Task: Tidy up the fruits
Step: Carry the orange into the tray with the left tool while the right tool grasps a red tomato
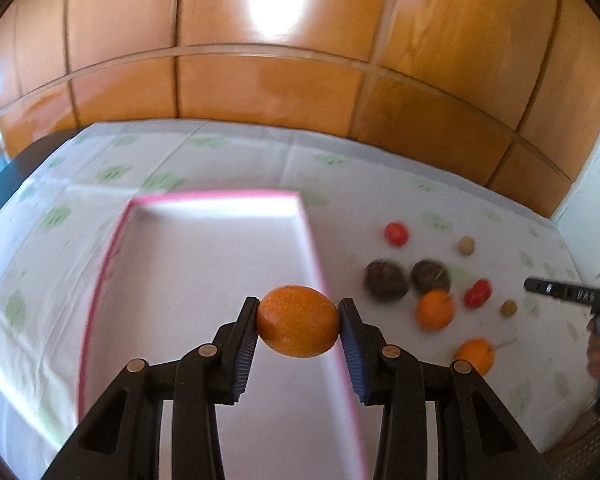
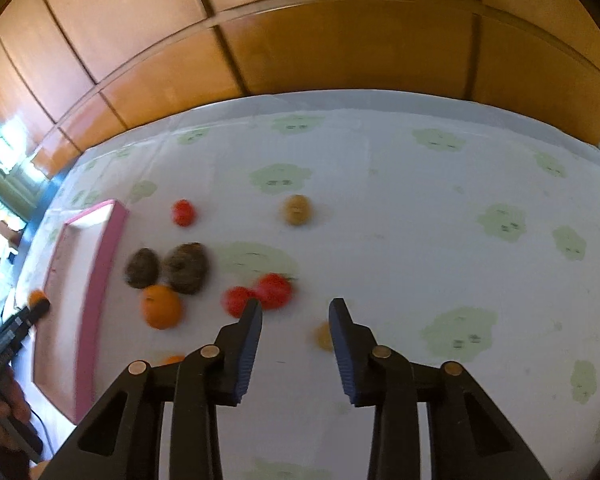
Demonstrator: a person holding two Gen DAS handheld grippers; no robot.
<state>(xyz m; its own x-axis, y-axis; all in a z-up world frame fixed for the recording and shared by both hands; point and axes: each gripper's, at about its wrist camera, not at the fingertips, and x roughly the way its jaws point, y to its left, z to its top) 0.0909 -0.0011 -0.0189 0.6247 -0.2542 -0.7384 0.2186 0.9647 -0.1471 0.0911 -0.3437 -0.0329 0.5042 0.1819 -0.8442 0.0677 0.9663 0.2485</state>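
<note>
My left gripper is shut on an orange, held above the near right wall of a white tray with a pink rim. Loose fruit lies on the cloth right of the tray: two oranges, two dark brown fruits, red ones and small tan ones. My right gripper is open over the cloth with nothing between its pads. Two red fruits lie just past its left finger. A small tan fruit is half hidden by its right finger.
A white tablecloth with green prints covers the table, which ends at a glossy wooden panelled wall. The tray stands at the left in the right wrist view. A person's hand holds the left tool there.
</note>
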